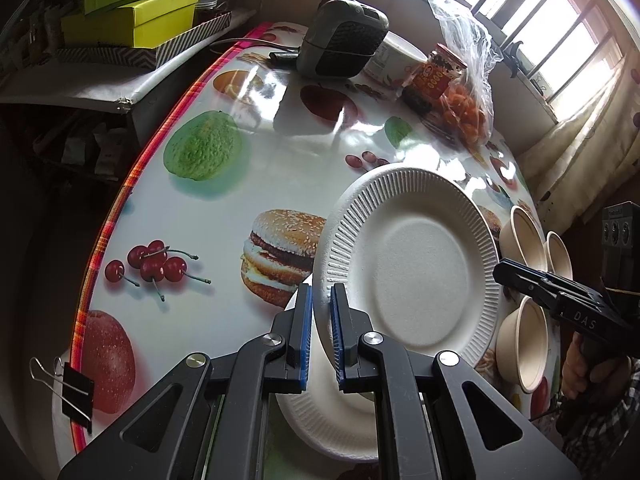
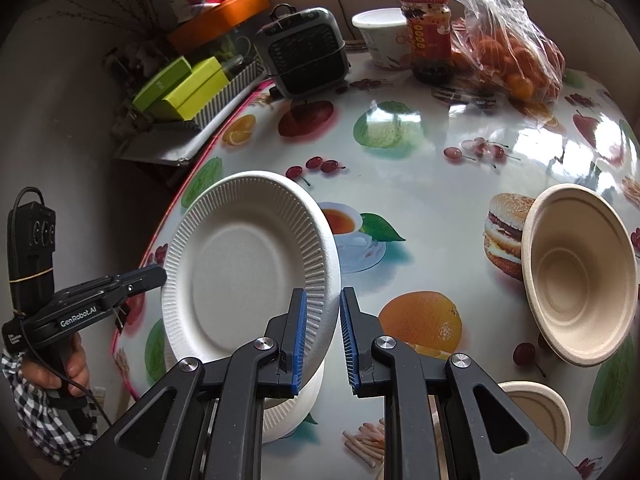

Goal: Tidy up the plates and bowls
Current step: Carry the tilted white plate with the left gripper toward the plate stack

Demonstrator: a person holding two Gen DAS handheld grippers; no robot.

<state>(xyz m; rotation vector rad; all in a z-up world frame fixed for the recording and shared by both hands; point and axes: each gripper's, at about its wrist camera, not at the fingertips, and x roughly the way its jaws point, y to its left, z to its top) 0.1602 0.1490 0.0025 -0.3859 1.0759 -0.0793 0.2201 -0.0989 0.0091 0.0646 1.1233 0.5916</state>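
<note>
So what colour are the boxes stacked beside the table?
Lime green boxes, clearest in the left wrist view.

My grippers: left gripper [image 1: 321, 294] and right gripper [image 2: 323, 298] black, blue pads, silver screws; black-white checked sleeve [image 2: 38, 408].

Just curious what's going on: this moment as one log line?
left gripper: shut on plate | right gripper: shut on opposite rim | plate: tilted, above lower plate | bowls: untouched
</note>
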